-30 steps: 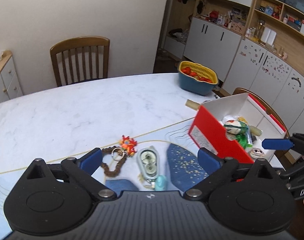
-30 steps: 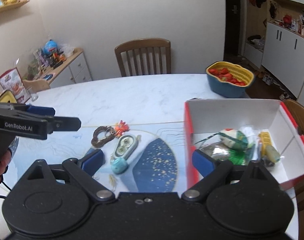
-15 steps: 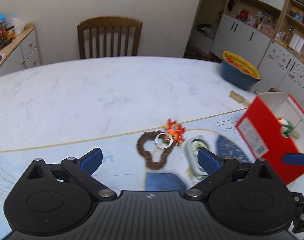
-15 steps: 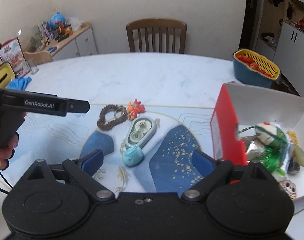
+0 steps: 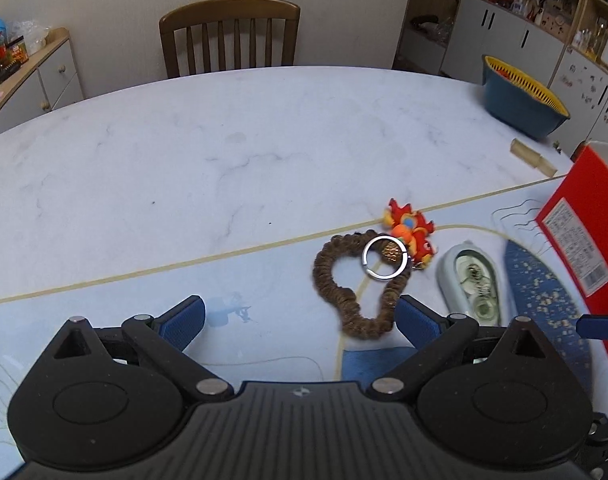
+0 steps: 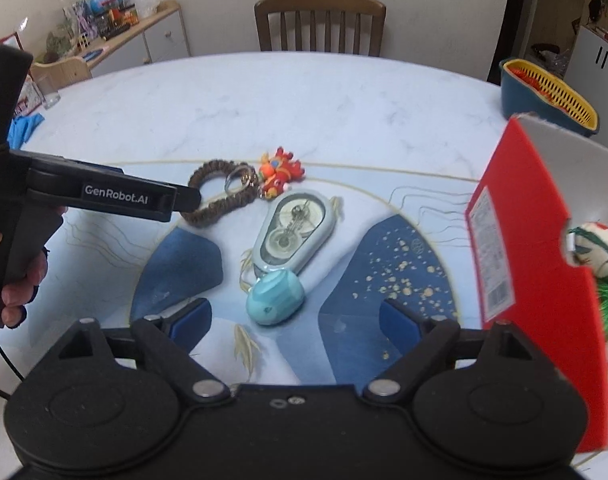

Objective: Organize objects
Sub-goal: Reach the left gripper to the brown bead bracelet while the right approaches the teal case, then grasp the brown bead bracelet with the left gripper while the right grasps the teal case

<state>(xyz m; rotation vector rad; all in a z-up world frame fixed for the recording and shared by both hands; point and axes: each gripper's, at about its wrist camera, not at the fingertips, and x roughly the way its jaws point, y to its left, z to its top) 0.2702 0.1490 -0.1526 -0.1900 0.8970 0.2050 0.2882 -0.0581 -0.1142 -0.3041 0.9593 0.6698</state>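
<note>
Both grippers above the mat. The left gripper (image 5: pixel 299 316), jaws apart and empty, points at the brown bracelet (image 5: pixel 358 284), which lies just ahead of its right finger. The right gripper (image 6: pixel 295 320), jaws apart and just narrowing, has the teal tape dispenser (image 6: pixel 289 246) straight ahead, long axis running away from the fingers toward the bracelet. The red box (image 6: pixel 532 272) stands to the right.

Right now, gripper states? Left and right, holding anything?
Left gripper: open, holding nothing; the brown braided loop lies just ahead of its right pad.
Right gripper: open, jaws just narrowed slightly, empty; teal cap lies ahead.
</note>
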